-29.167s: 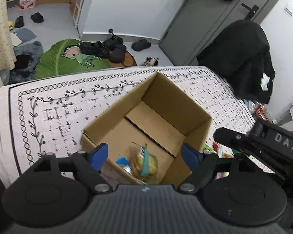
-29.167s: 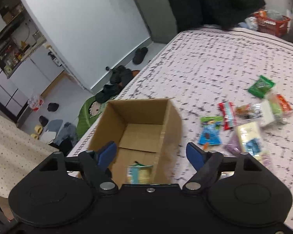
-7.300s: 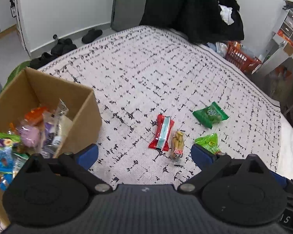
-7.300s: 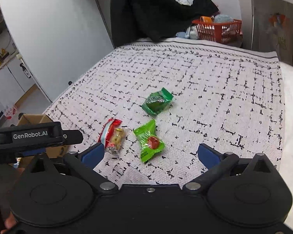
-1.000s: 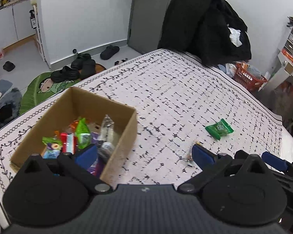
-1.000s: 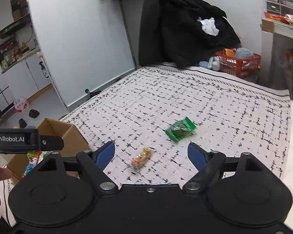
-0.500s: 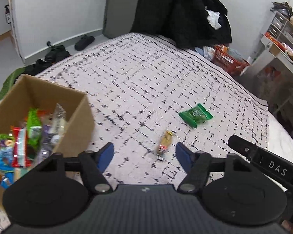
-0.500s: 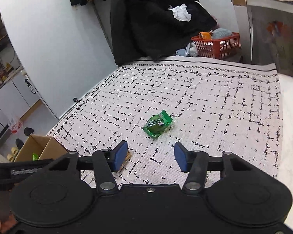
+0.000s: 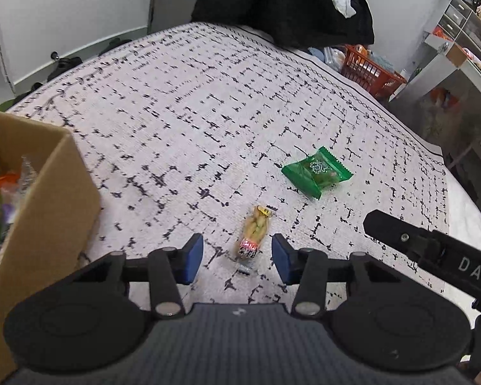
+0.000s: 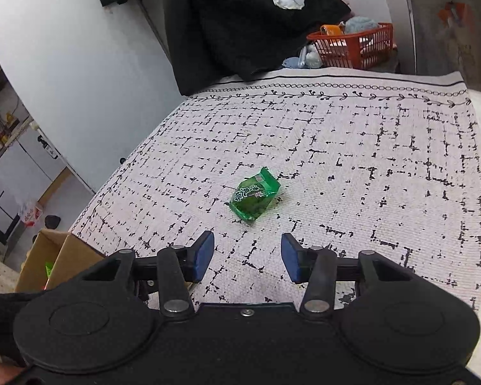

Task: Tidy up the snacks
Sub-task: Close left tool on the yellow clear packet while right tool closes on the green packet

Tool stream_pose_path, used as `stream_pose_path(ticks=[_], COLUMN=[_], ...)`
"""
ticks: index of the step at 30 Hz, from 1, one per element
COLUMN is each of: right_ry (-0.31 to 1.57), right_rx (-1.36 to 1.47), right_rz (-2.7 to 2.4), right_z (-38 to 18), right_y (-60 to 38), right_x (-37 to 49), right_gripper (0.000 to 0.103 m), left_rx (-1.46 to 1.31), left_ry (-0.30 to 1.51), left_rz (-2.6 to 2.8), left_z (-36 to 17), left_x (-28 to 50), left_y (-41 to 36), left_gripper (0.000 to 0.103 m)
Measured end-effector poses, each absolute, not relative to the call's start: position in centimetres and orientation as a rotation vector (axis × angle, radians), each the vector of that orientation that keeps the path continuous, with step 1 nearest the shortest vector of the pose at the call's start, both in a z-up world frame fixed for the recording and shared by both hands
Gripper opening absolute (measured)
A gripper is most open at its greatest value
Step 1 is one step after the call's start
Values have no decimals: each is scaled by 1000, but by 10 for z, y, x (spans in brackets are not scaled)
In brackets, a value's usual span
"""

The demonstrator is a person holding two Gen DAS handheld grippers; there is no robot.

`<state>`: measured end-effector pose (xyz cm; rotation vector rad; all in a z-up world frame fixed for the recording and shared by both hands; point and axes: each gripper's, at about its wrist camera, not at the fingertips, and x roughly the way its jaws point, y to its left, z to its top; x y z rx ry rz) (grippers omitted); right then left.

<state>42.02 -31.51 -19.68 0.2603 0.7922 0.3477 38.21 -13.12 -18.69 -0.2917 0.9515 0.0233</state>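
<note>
A small clear packet of yellowish snack [image 9: 255, 232] lies on the patterned bedspread [image 9: 182, 122]. My left gripper [image 9: 237, 256] hangs just above it; its jaws are closing, the packet's near end lies between the blue pads, and they do not touch it. A green snack packet [image 9: 317, 173] lies further right. In the right wrist view this green packet [image 10: 255, 197] sits ahead of my right gripper [image 10: 247, 255], whose jaws are also closing with nothing between them. The cardboard box [image 9: 38, 199] with several snacks stands at the left.
The right gripper's black body [image 9: 433, 250] reaches in at the right of the left wrist view. Dark clothes [image 10: 247, 22] hang beyond the bed's far edge. An orange basket [image 10: 352, 48] stands on the floor there. The box corner [image 10: 51, 256] shows low left.
Both grippers have narrowed their jaws and come down closer to the bedspread. The left one has swung from over the box to the yellowish packet; the right one now faces the green packet.
</note>
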Motion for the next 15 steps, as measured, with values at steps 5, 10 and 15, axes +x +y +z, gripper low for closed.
stream_pose_path(ticks=[5,10,15], right_ry=[804,817,838], right_rx=[272,263,260], right_rz=[345,363,343], right_z=[-203,-208,-217], right_y=[-311,-301,-292], right_x=[431,443,460], right_gripper=[46,44,43], left_rx=[-309,-322,-349], left_ry=[970,1013,1008], left_rz=[-2,-15,-5], left_z=[-201,-215,-216], left_x=[396,407,417], left_y=[-132,-131,-118], left_gripper=[41,31,18])
